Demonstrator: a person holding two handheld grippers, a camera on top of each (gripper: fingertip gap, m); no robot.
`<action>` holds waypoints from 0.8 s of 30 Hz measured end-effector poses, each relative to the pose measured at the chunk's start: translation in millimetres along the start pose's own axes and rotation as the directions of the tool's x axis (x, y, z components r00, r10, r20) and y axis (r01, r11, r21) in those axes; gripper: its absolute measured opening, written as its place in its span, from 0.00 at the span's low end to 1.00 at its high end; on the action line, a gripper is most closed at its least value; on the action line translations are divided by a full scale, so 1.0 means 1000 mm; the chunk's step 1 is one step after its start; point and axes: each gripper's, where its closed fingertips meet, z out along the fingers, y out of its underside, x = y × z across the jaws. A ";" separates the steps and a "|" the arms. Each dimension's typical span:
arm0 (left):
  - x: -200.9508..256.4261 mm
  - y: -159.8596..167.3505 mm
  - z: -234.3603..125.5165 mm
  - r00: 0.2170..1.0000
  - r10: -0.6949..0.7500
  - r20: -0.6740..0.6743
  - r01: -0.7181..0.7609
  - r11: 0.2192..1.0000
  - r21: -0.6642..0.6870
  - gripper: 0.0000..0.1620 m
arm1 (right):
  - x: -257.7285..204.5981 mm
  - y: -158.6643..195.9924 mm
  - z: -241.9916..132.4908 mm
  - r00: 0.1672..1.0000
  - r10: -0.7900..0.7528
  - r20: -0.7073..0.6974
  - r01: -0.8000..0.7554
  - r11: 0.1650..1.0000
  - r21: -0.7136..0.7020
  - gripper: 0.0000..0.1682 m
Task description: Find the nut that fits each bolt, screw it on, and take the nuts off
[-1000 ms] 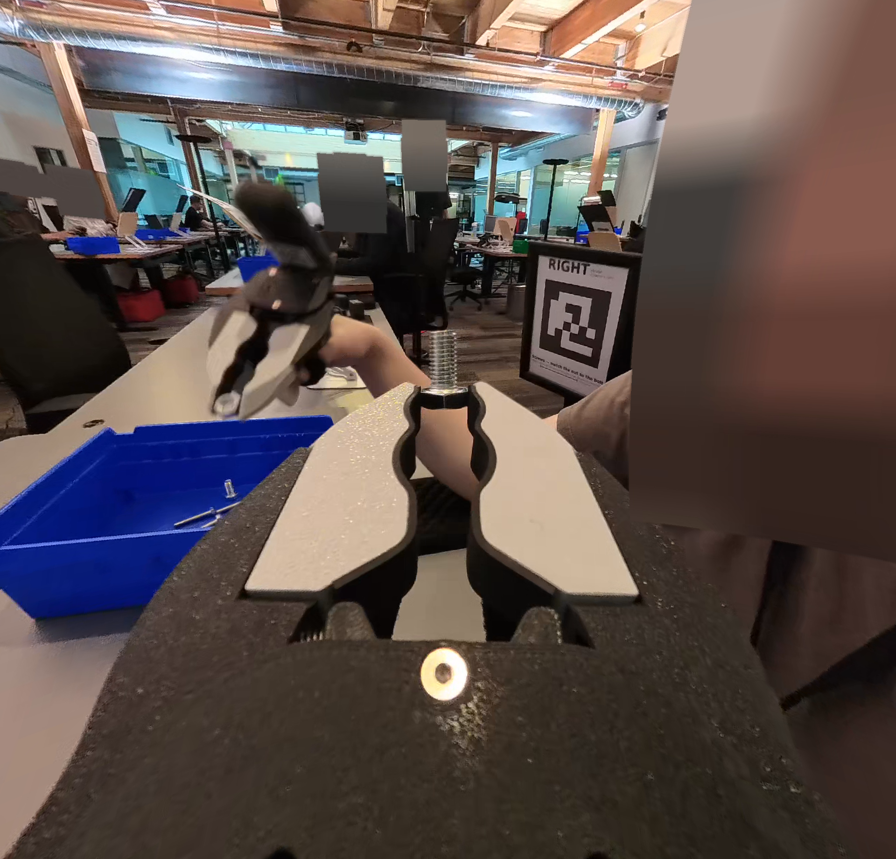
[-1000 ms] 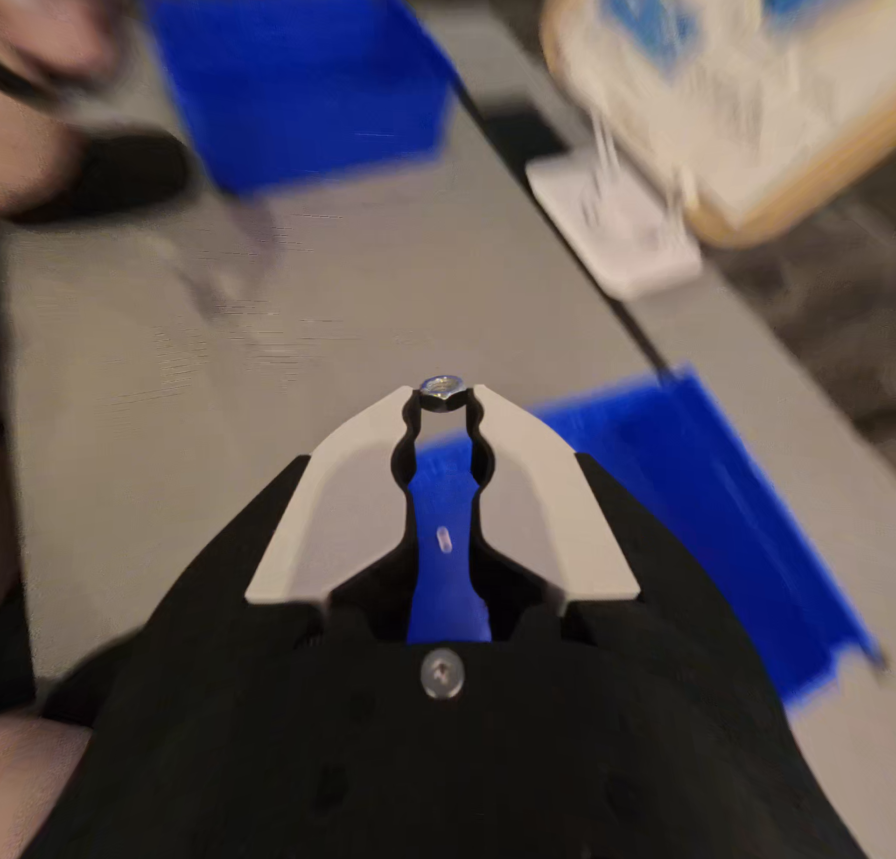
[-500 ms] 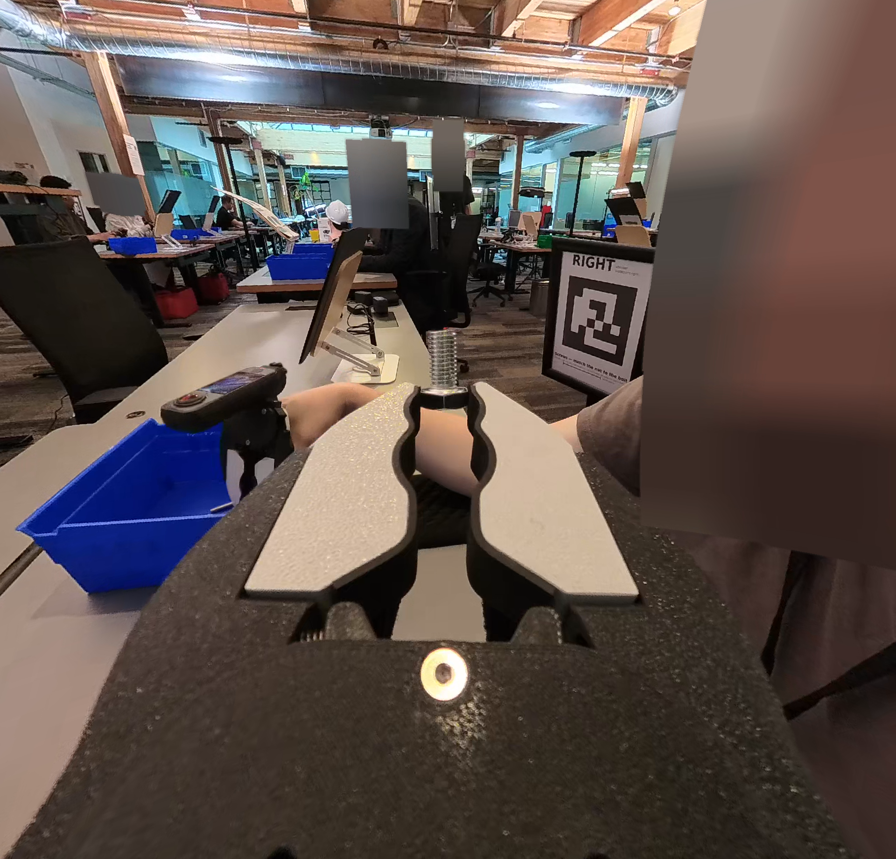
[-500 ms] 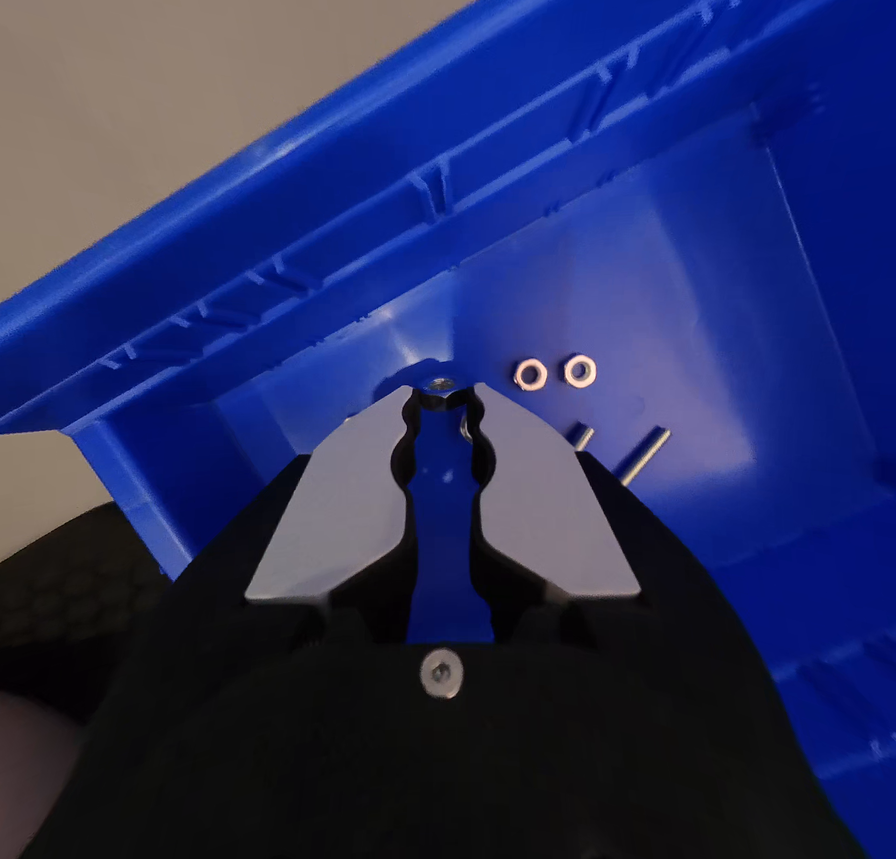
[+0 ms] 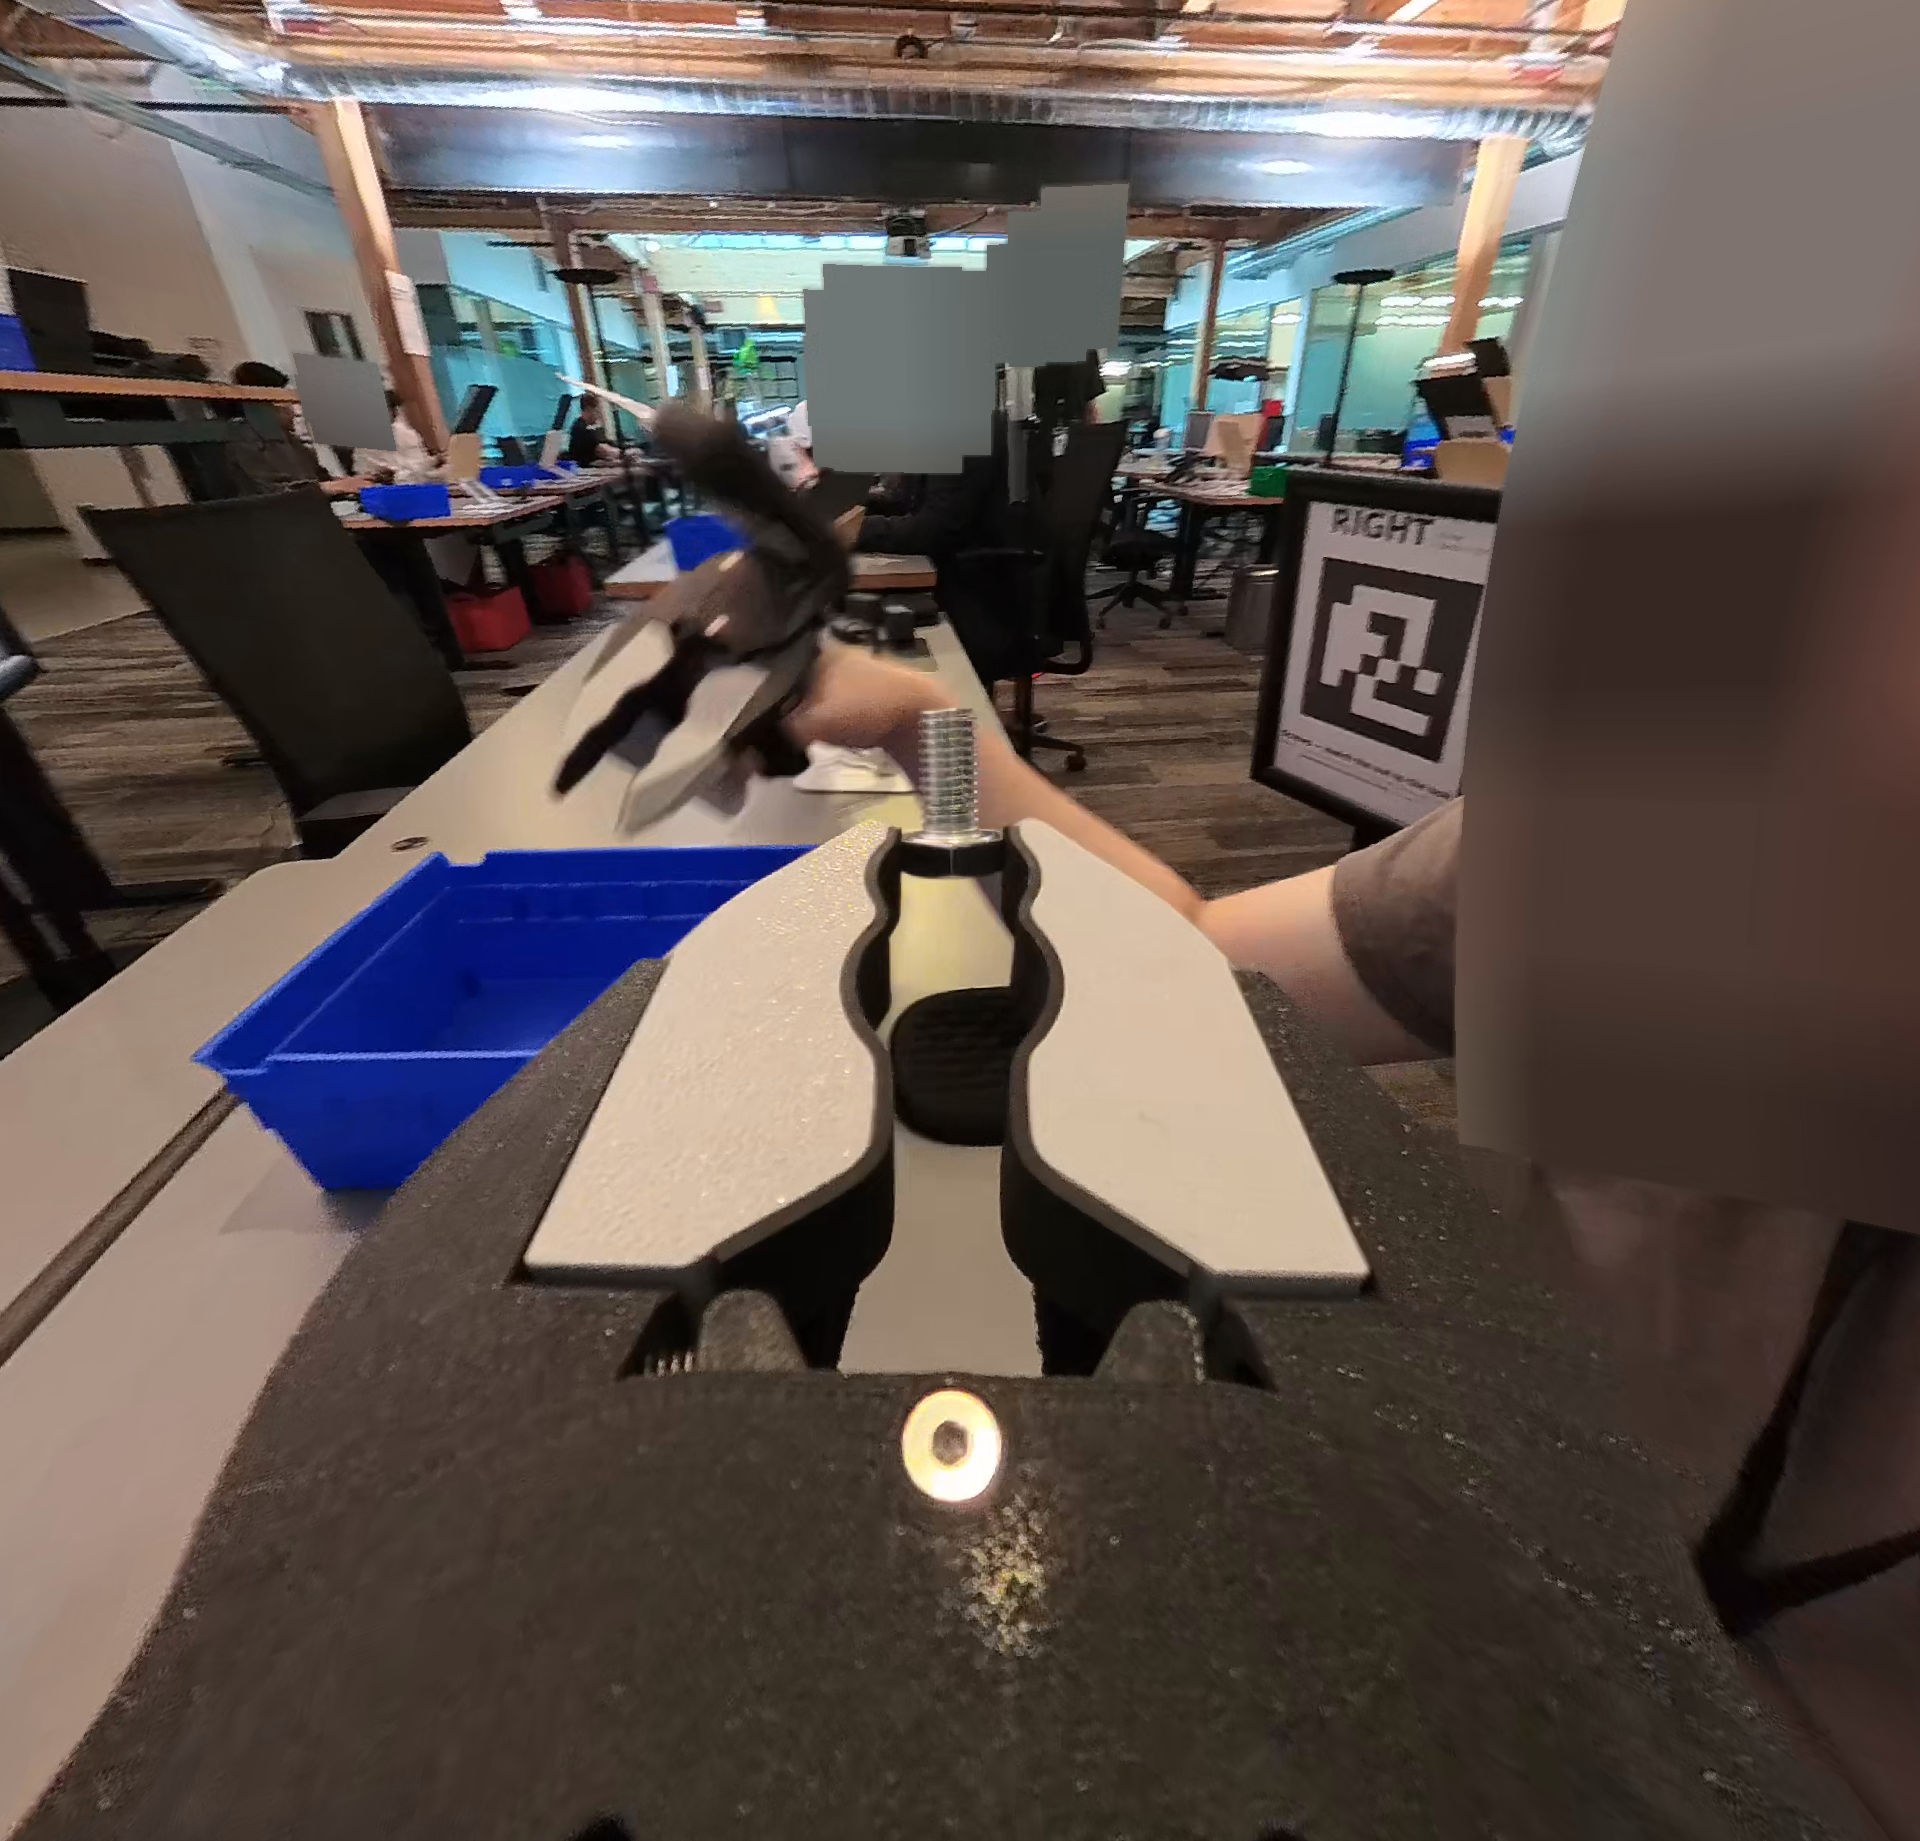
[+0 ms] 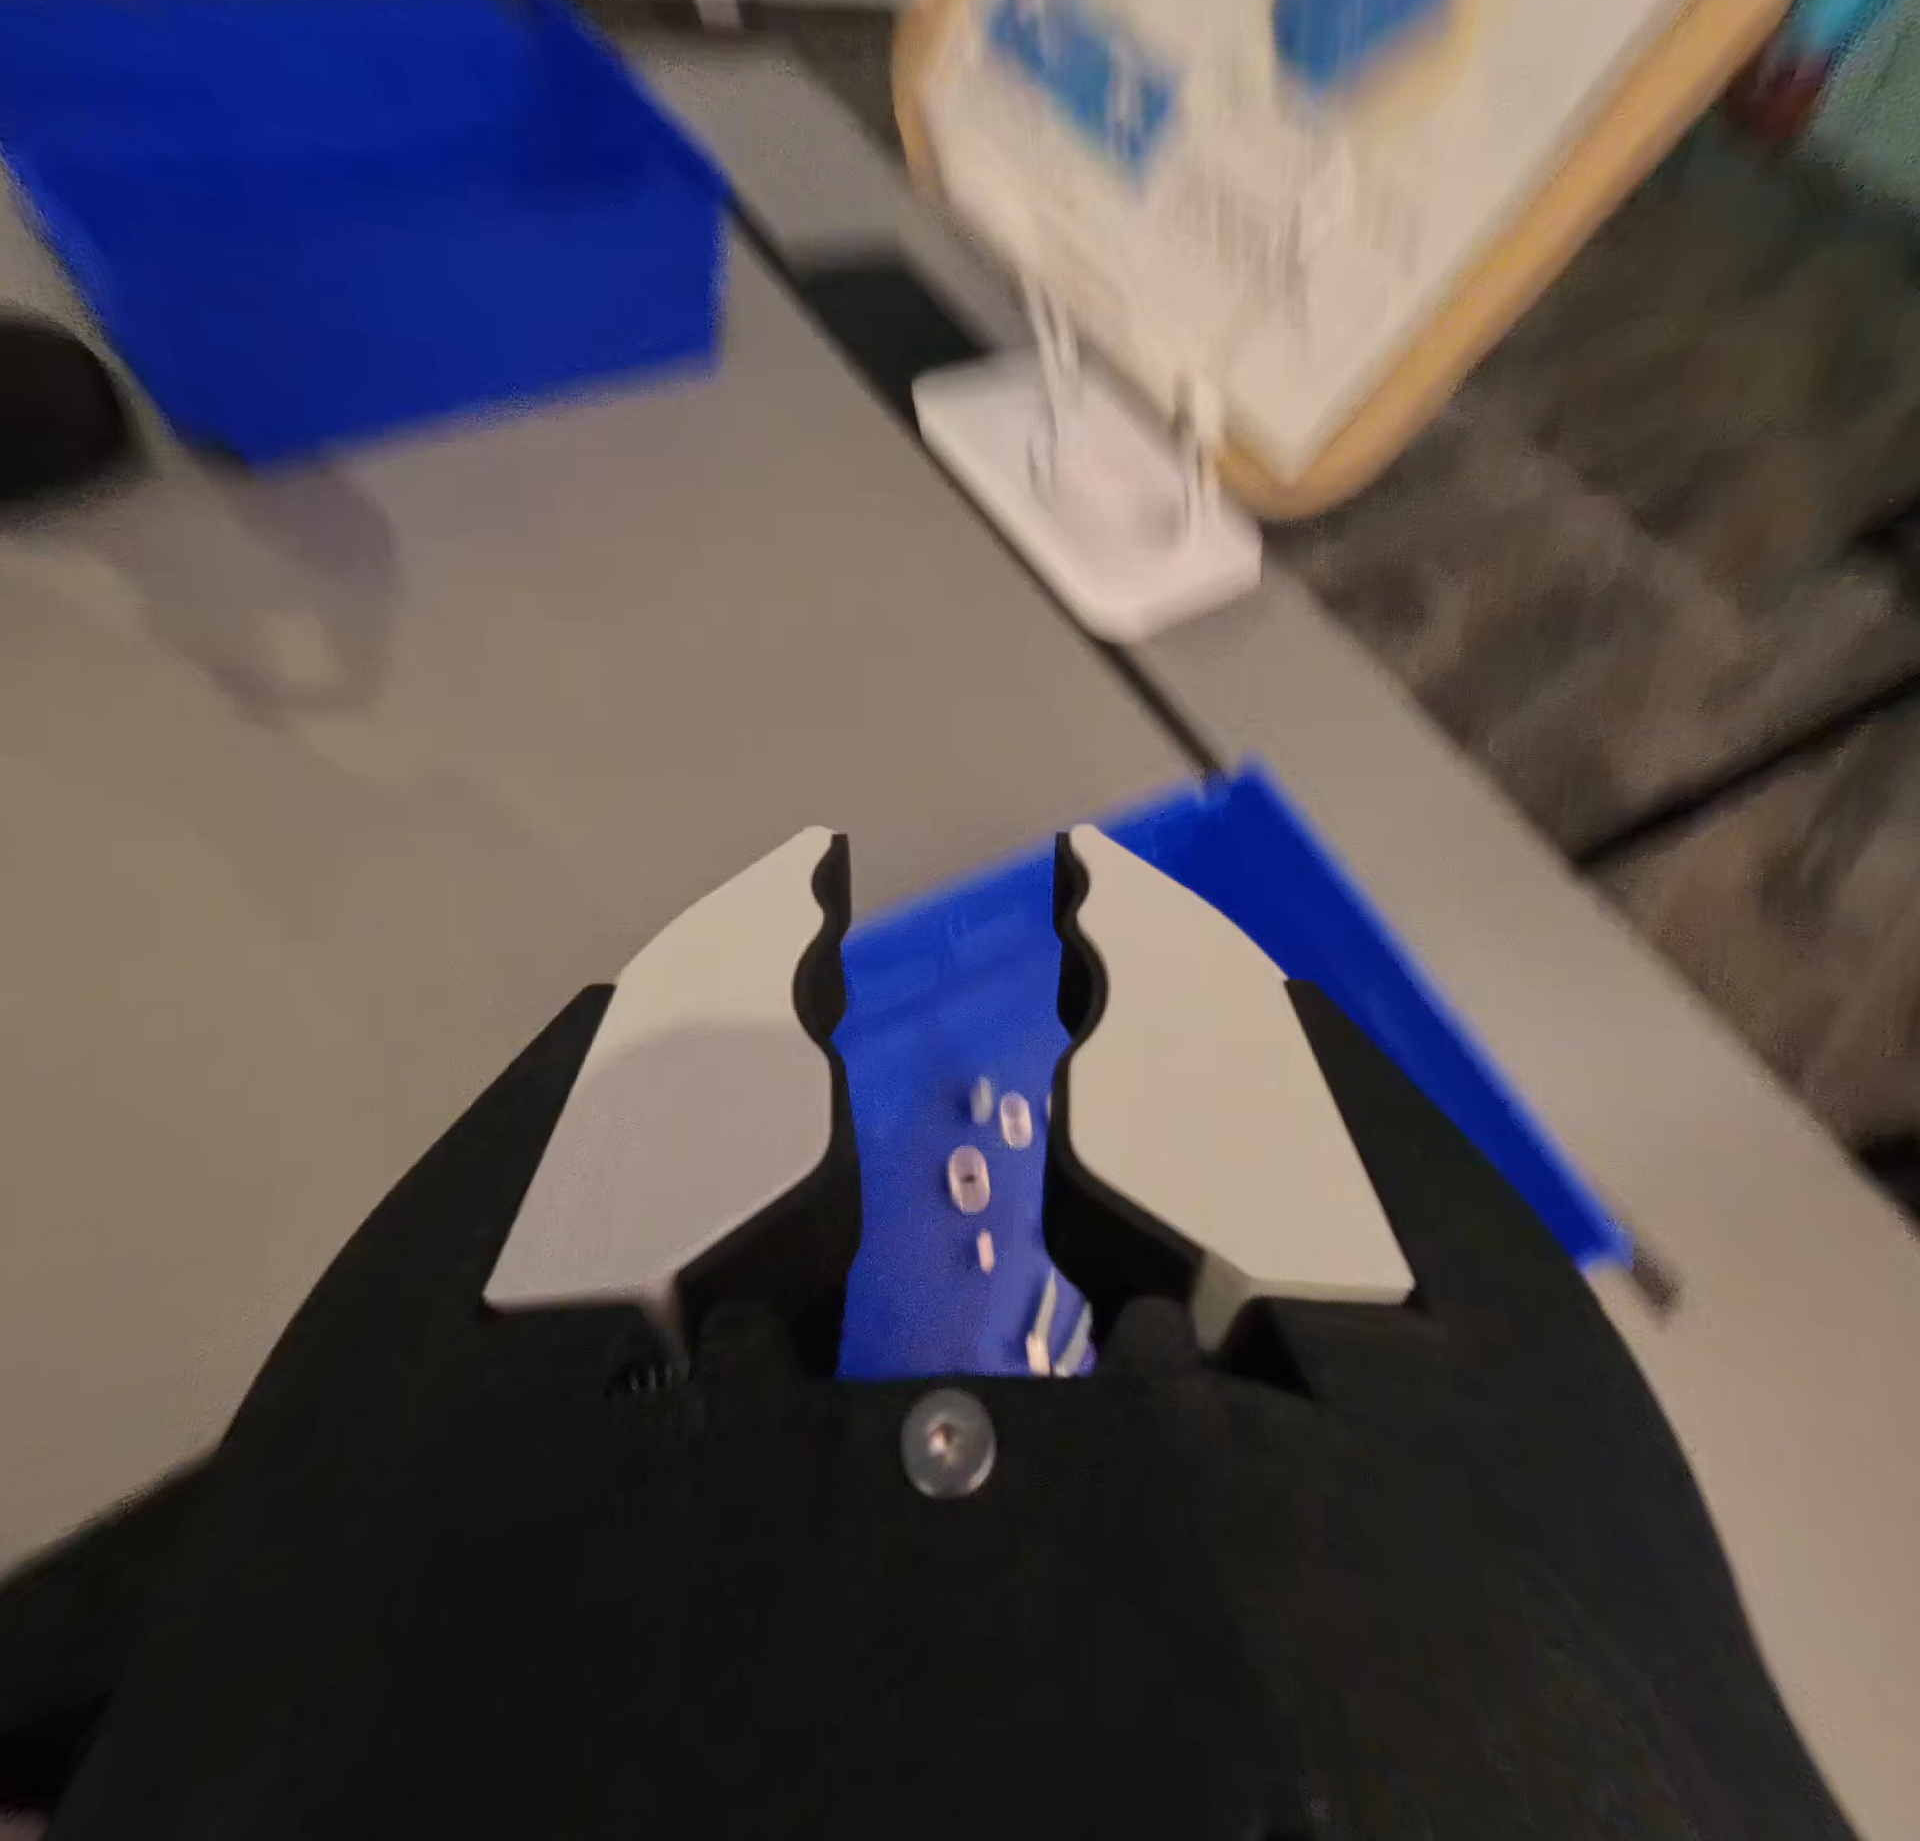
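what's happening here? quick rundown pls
A person is matching nuts to bolts with two handheld grippers. The left gripper is shut on a bolt, held by its head with the thread pointing up and no nut on it. The right gripper is open and empty above a blue bin that holds loose nuts and small bolts. A second blue bin sits farther along the grey table.

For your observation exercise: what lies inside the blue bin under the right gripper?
Between the open right gripper fingers, the blue bin holds several small blurred metal pieces. The fingers and gripper body cover the rest.
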 end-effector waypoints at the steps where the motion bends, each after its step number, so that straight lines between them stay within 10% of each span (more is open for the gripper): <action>1: -0.005 0.003 0.001 0.999 0.012 0.029 -0.011 1.000 -0.006 0.11 | -0.013 -0.031 -0.012 0.999 -0.032 0.007 0.031 0.992 0.122 0.23; 7: -0.023 0.018 0.010 0.992 0.019 0.126 -0.016 0.999 -0.028 0.11 | -0.122 -0.161 -0.050 0.943 -0.183 0.279 -0.041 0.766 0.642 0.17; 24: -0.024 0.017 0.008 0.991 0.021 0.130 -0.018 1.000 -0.021 0.11 | -0.196 -0.166 0.018 0.819 -0.167 0.549 -0.168 0.844 0.509 0.06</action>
